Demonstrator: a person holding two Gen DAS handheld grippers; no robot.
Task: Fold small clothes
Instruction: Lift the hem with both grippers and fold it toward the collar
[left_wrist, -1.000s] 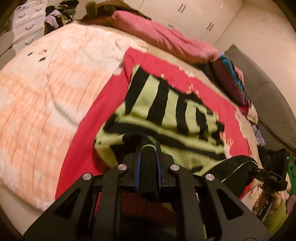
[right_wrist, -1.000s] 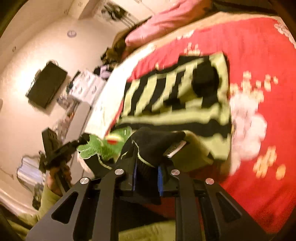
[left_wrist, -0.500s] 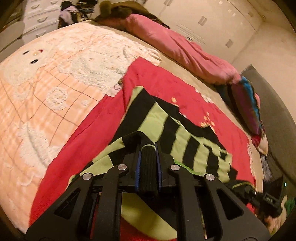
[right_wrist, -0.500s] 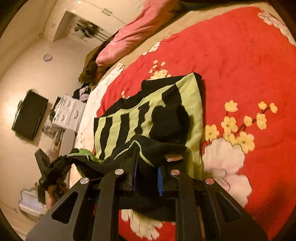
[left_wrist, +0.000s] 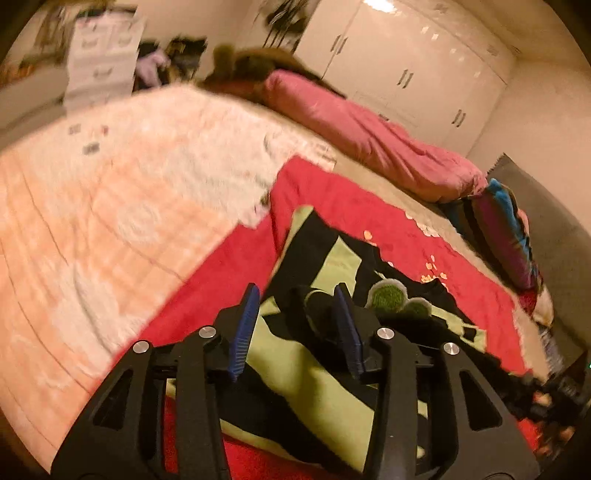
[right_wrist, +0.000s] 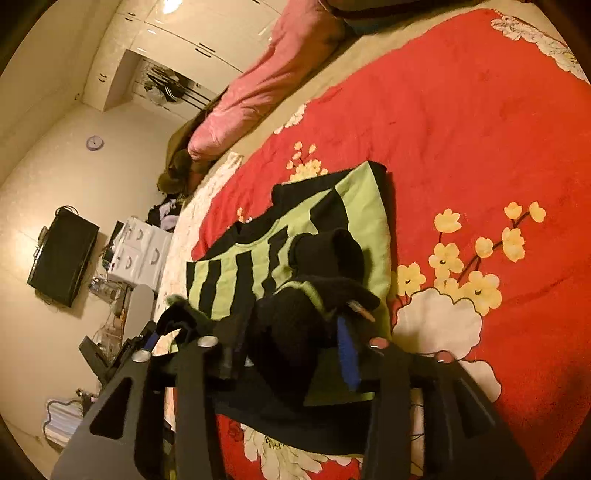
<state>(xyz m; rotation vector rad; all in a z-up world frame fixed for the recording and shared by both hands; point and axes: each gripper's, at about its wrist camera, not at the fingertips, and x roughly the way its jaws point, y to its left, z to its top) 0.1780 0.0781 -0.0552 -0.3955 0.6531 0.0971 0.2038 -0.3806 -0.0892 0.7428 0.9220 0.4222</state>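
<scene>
On the left, the left gripper (left_wrist: 295, 325) is hovering low over the near left part of the black and lime-green striped knitted garment (left_wrist: 332, 266), which is lying folded on the red flowered blanket (left_wrist: 332, 195) covering the bed. Its jaws have just been opening and are now standing spread; a black fold of the garment is sitting between the blue pads (left_wrist: 243, 332), closer to the right one, and I cannot tell whether it is touching that pad. Left of the garment, the peach and white checked quilt (left_wrist: 110, 221) is offering wide open room, running to the bed's near left edge. At the far side, one long pink bolster (left_wrist: 369, 136) is lying along the bed's far edge, well apart from the garment.

On the right, the right gripper (right_wrist: 291, 343) is poised over the garment's near right corner. Its jaws have also just been opening and are spread, with a bunched black cuff or sleeve (right_wrist: 317, 295) of the garment lying loosely between them. Right of the garment, the red blanket is stretching bare and flat, with yellow and white flowers printed on it, toward the bed's right edge.

One garment and two grippers are showing.
</scene>
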